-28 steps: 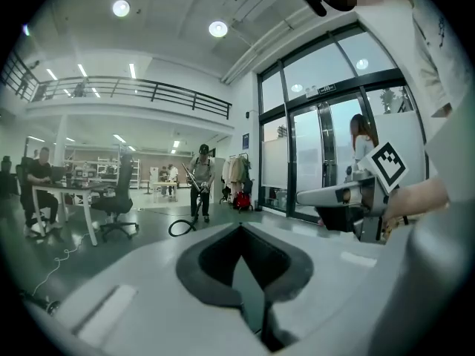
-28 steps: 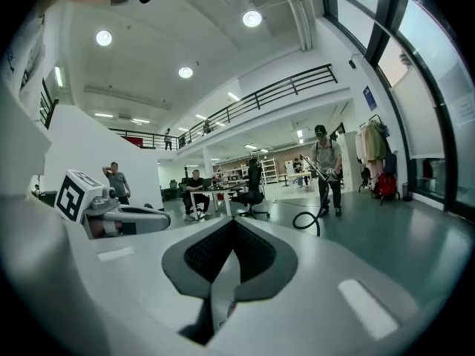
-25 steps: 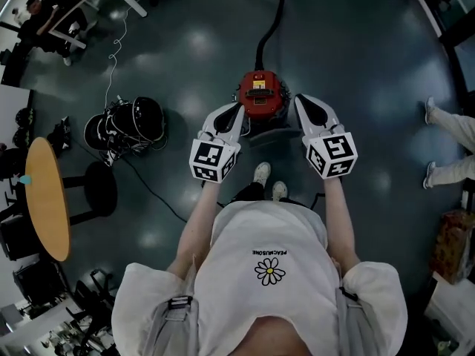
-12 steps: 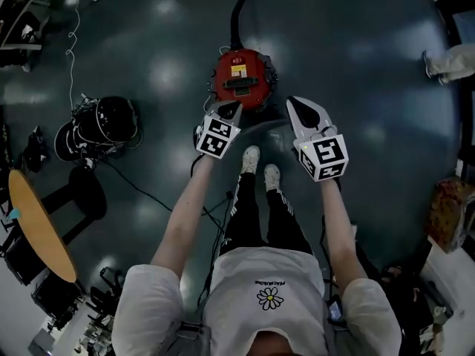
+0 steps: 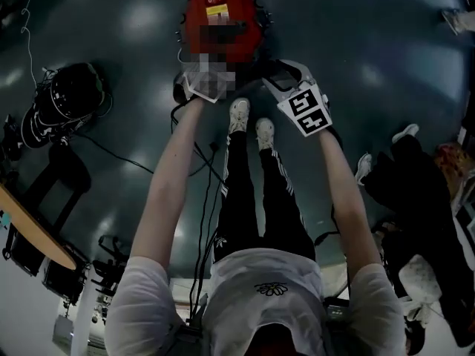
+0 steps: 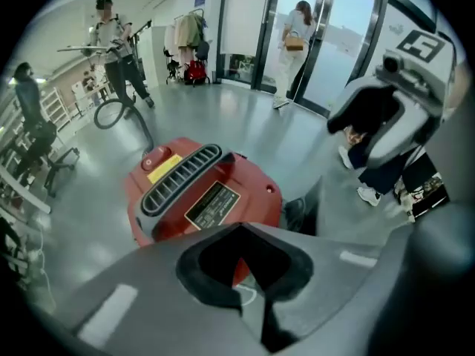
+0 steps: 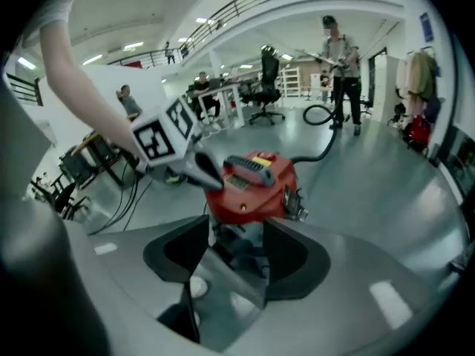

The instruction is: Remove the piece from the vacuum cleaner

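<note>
- Right, the vacuum cleaner (image 5: 241, 10) sits on the floor (image 5: 371, 43) just ahead of your shoes (image 5: 239, 115), red body (image 6: 256, 180) on top.
- The right tongs (image 7: 236, 221) have just been opening. They stand apart now, and the dark lower section (image 7: 239, 249) under the red body shows in the gap. The pads aren't pressing on it, so nothing is held.
- The left tongs (image 6: 241, 230) are together at the tips with nothing between them. They're close beside the red body; I can't tell if they touch it.
- My read: the dark lower section is the piece to come off, but its catch isn't visible from here. Find the latch or seam before you pull.
- Square the right tongs on it so both pads land flat, and close fully before you load it.
- Use the left tongs as a brace: press the closed tips down on the red body so the machine doesn't roll or tip toward you.
- Pull along the piece's own release line, not sideways. It likely binds if skewed.
- Mind the cable (image 5: 122, 154) on the floor to your left and the hose (image 7: 318, 151) behind the body.
</note>
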### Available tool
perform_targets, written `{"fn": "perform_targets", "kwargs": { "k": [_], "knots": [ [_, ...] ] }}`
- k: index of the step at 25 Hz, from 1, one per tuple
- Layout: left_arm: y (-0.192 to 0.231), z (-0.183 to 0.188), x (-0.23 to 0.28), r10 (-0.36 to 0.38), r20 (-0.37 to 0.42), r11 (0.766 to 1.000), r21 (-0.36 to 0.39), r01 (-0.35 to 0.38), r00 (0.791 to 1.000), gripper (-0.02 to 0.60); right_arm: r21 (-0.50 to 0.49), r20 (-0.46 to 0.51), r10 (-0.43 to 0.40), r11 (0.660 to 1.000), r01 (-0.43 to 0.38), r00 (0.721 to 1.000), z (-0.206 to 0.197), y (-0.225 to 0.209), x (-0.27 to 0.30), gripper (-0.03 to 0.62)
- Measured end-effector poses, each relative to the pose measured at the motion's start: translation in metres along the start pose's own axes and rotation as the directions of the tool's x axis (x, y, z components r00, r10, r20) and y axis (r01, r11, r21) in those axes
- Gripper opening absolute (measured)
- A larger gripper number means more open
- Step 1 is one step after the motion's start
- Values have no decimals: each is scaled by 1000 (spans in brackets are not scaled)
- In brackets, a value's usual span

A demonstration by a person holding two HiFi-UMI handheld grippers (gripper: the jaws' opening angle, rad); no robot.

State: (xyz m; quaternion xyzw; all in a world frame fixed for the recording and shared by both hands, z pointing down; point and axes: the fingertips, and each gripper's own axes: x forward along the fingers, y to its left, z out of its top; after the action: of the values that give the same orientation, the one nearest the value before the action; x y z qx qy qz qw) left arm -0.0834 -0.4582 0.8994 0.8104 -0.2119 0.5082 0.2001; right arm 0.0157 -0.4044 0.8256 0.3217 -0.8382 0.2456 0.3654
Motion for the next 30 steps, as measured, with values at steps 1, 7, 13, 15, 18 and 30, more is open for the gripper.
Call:
{"fn": "perform_targets", "kwargs": {
  "k": [1, 7, 13, 15, 18, 30],
  "knots": [
    [0, -1, 3, -5, 3, 1000, 14, 5, 1000, 2, -39, -67, 22, 999, -24, 997, -20, 1, 12, 250],
    [-6, -4, 6, -34, -47, 989, 145, 40, 998, 2, -283, -384, 65, 941, -184, 921, -102, 10, 57, 318],
    [-17, 3, 8, -79, -130, 971, 216, 106, 988, 2, -339, -541, 54, 899, -276, 839, -144, 7, 73, 320],
    [-18, 4, 8, -78, -132, 969, 222, 106, 988, 2, -378, -561, 6, 888, -263, 828, -151, 4, 75, 247],
    [-22, 4, 7, -76, -121, 972, 214, 101, 990, 2, -458, -568, -90, 861, -223, 818, -160, 3, 74, 84],
    [-23, 1, 9, -40, -189, 967, 238, 86, 981, 2, -435, -574, -92, 876, -208, 814, -184, 47, 60, 32]
  ]
}}
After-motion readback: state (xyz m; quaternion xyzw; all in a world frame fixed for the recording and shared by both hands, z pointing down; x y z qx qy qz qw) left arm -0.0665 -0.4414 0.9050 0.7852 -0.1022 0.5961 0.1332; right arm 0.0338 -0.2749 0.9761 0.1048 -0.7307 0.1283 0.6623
